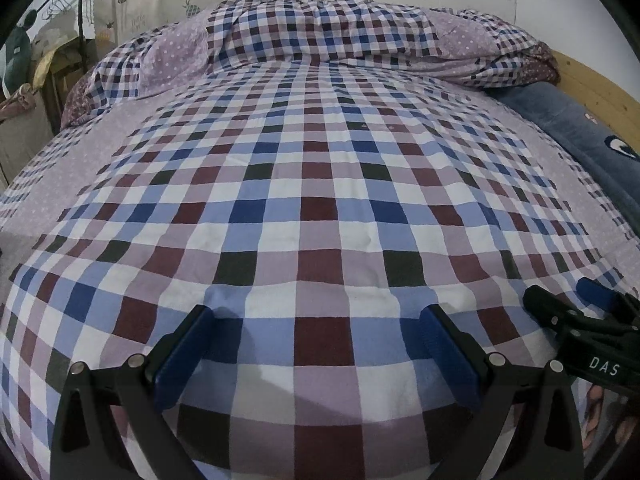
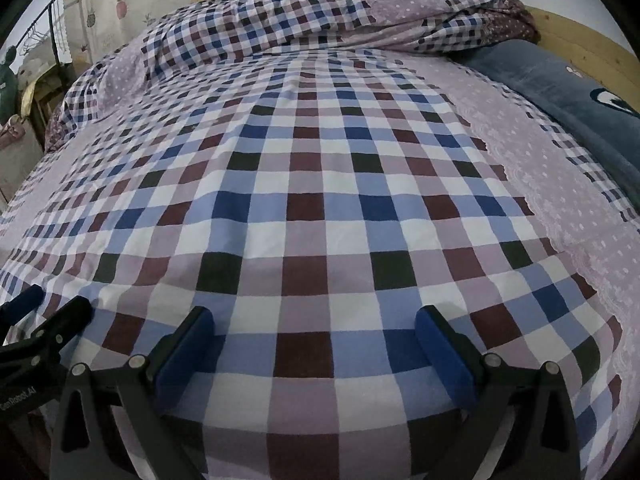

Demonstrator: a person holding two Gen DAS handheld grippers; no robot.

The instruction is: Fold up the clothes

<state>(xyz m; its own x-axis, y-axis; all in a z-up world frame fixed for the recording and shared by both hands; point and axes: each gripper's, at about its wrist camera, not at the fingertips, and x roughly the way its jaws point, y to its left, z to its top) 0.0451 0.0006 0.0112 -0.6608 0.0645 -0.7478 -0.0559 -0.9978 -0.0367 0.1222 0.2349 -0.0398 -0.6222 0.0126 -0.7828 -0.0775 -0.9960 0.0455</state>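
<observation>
My left gripper (image 1: 316, 324) is spread wide, blue pads apart with nothing between them, low over the checked bedsheet (image 1: 320, 208). My right gripper (image 2: 314, 324) is just as wide and just as empty, over the same sheet; from the left wrist it shows at my 3 o'clock (image 1: 576, 304), just beside me.

No garment shows anywhere ahead of either pair of fingers, so I cannot tell which way the clothes lie, their long axis, or which hand is nearer.

Farther out at 12 o'clock a bunched checked quilt (image 1: 320, 36) lies across the bed, its length running 9 to 3. A blue pillow (image 2: 568, 92) sits at 2 o'clock against the wooden headboard (image 2: 580, 40).

I judge the folding not yet begun.
</observation>
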